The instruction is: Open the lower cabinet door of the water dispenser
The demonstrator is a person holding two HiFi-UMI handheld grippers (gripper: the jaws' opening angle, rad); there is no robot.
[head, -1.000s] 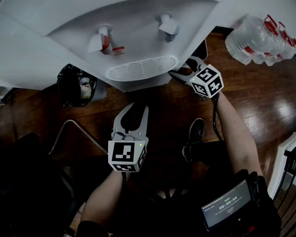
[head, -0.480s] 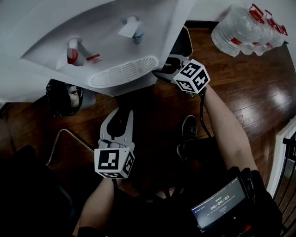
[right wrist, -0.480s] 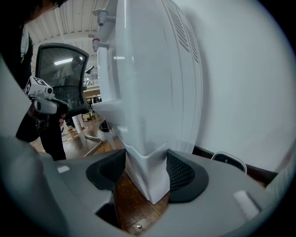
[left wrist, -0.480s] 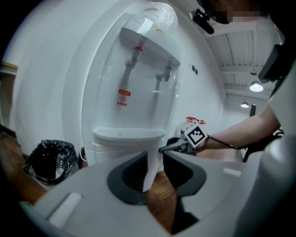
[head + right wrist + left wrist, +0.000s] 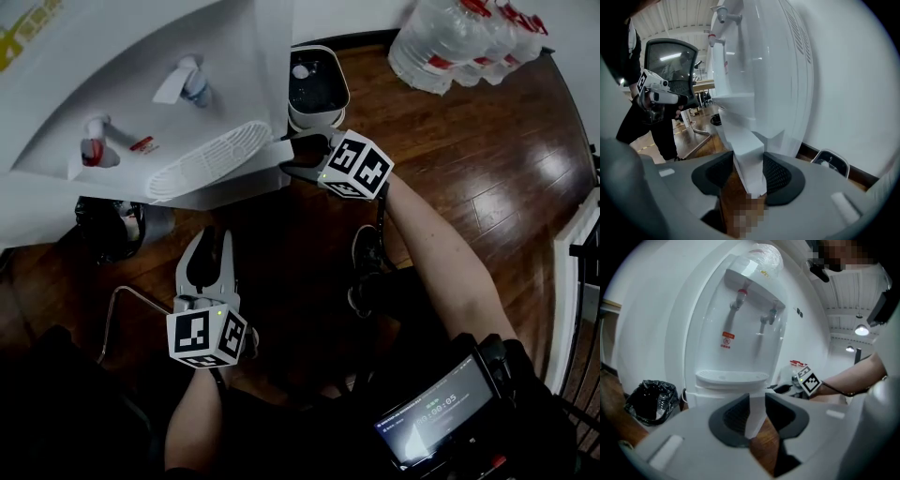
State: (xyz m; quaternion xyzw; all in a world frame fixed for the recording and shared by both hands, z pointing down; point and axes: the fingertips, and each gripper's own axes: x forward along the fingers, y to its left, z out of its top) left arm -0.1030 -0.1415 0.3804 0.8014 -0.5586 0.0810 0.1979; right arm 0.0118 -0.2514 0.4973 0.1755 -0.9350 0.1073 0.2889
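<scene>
The white water dispenser (image 5: 187, 112) stands at the upper left, its red and blue taps above a slotted drip tray (image 5: 208, 159). My right gripper (image 5: 292, 155) is at the dispenser's front right corner, below the tray. Its jaws are closing, and the white edge of the lower cabinet door (image 5: 747, 145) fills the gap between both pads of the right gripper (image 5: 749, 176). My left gripper (image 5: 208, 236) hovers in front of the dispenser, apart from it, jaws partly apart. Nothing lies between the jaws of the left gripper (image 5: 757, 416); the dispenser (image 5: 740, 333) shows beyond them.
A black bin bag (image 5: 112, 225) sits left of the dispenser. A small white unit with a dark top (image 5: 317, 89) stands on the floor to its right. Large water bottles (image 5: 459, 33) lie at the back right. A metal chair leg (image 5: 127, 309) and my shoe (image 5: 367, 272) are nearby.
The right gripper has moved in along the dispenser's front corner and its jaws have narrowed onto the door edge. The left gripper has stayed where it was.
</scene>
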